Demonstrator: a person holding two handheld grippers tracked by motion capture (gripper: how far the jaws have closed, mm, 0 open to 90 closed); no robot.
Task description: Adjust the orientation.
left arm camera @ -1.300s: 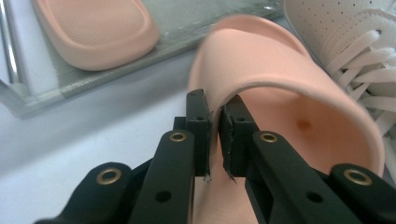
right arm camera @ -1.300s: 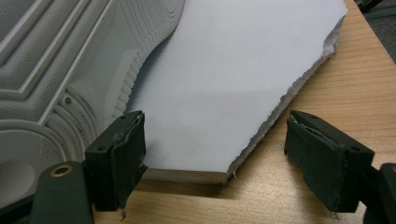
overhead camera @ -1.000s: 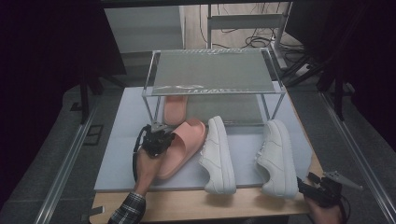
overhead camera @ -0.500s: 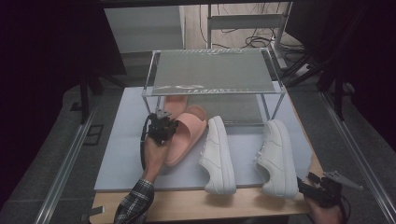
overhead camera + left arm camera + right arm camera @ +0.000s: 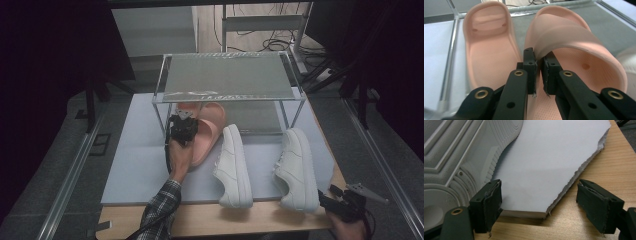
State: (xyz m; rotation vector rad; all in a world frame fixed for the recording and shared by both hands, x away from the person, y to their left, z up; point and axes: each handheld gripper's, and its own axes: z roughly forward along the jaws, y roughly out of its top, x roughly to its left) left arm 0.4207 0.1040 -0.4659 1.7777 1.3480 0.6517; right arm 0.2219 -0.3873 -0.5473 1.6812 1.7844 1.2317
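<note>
Left hand-held gripper (image 5: 537, 72) clenched on pink slipper (image 5: 574, 50), now carried forward under rack (image 5: 230, 75); right hand-held gripper (image 5: 539, 207) released, idle.

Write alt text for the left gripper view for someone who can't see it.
The left gripper, seen from just behind its black jaws, is shut on the strap edge of a pink slide sandal. A matching second sandal lies beside it, both on a grey mat.
</note>
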